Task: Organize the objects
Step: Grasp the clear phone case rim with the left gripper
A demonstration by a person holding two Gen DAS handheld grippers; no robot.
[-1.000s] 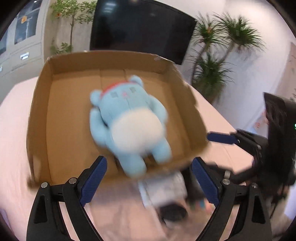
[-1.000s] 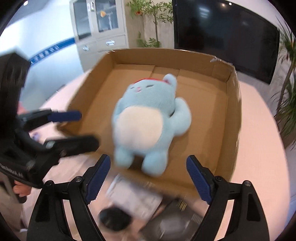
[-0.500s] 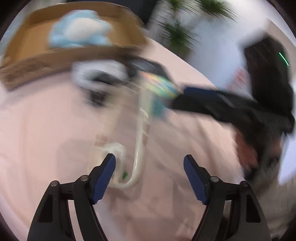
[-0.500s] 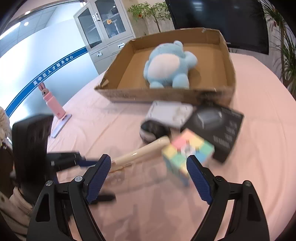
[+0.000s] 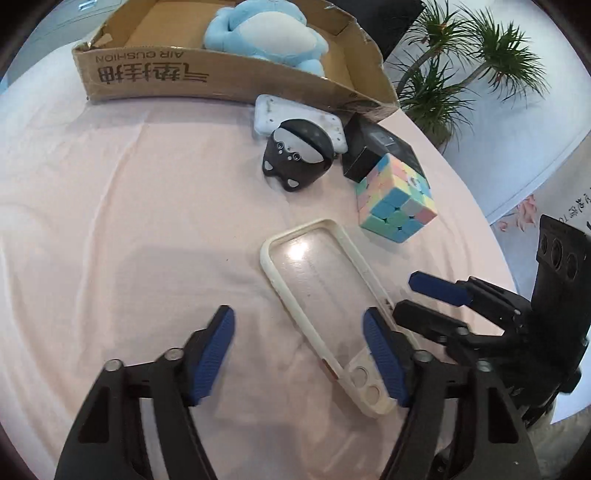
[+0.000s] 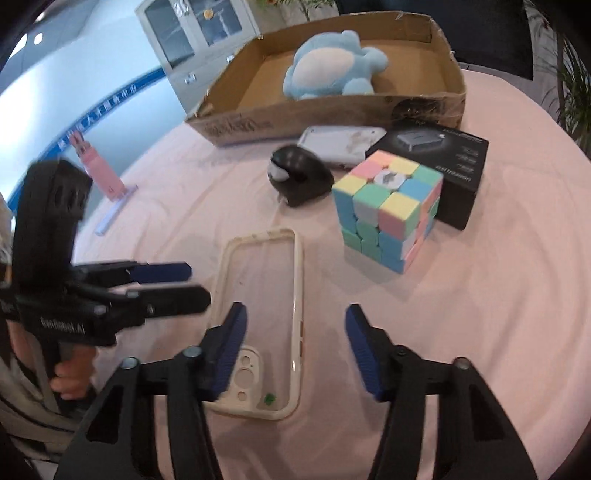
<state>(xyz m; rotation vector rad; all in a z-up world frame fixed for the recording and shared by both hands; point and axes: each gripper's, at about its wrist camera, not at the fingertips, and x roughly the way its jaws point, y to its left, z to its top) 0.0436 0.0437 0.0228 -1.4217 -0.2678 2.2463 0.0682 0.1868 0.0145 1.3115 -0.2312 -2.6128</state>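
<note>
A clear phone case with a cream rim (image 5: pixel 317 291) (image 6: pixel 262 295) lies flat on the pink tablecloth. My left gripper (image 5: pixel 297 323) (image 6: pixel 192 284) hovers low over its camera end, jaws closing. One rim is between them and the right pad sits over the other rim, with no pad pressing. My right gripper (image 6: pixel 295 314) (image 5: pixel 417 301) comes in from the other side, jaws also closing. Its left pad is over the case and one rim lies between the jaws, not gripped. A blue plush (image 5: pixel 266 33) (image 6: pixel 332 70) lies in the cardboard box (image 5: pixel 184 74) (image 6: pixel 295 110).
Between the case and the box stand a pastel cube (image 5: pixel 395 199) (image 6: pixel 388 210), a black carton (image 5: pixel 380 147) (image 6: pixel 443 155), a black cat-faced gadget (image 5: pixel 295 155) (image 6: pixel 299 177) and a white flat device (image 5: pixel 295 110) (image 6: pixel 340 140). A pink stand (image 6: pixel 92 166) is at the left table edge.
Both grippers dropped from above the box with the plush to low over the tablecloth at the phone case. Both pairs of jaws have narrowed.
</note>
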